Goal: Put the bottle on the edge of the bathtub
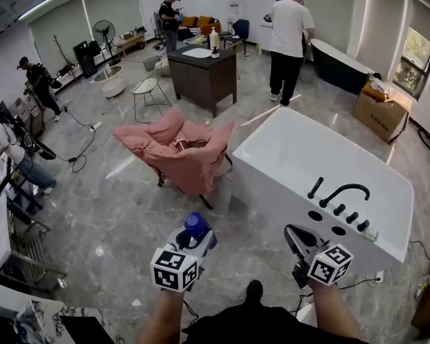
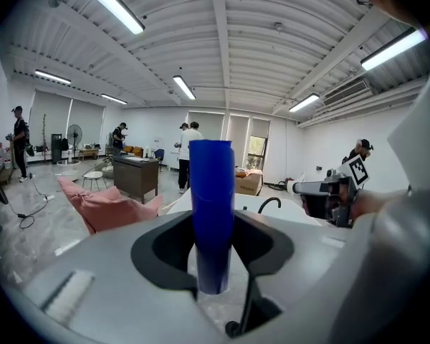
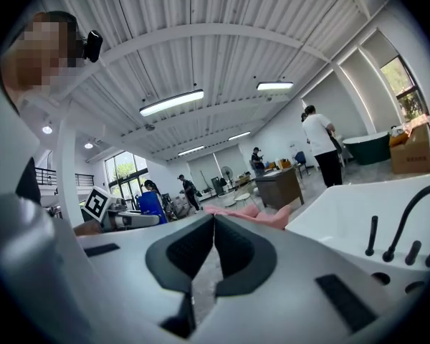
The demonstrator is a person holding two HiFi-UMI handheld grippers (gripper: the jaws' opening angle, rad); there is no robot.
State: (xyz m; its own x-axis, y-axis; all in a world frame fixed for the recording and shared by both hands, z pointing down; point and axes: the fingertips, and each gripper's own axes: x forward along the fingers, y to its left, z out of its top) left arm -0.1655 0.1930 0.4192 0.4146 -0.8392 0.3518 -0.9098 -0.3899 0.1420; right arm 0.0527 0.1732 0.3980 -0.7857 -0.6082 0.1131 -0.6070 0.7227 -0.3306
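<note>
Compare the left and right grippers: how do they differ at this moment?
The left gripper is clamped on a blue bottle, with its jaws spread wide around it. The right gripper holds nothing and its jaws are closed together. In the head view the right gripper is beside the tap end of the white bathtub, while the left gripper is over the floor, farther from it. Both carry a square-marker cube.

Cannot see the bottle (image 1: pixel 195 225) below its blue top in the head view, masked by the left gripper (image 1: pixel 199 238) and its marker cube. Cannot see its base in the left gripper view, sunk between the fingers (image 2: pixel 265 246). Cannot follow the bathtub (image 3: pixel 344 206) past the right edge of the right gripper view. Cannot identify the small items on the distant worktop (image 1: pixel 204 77).
</note>
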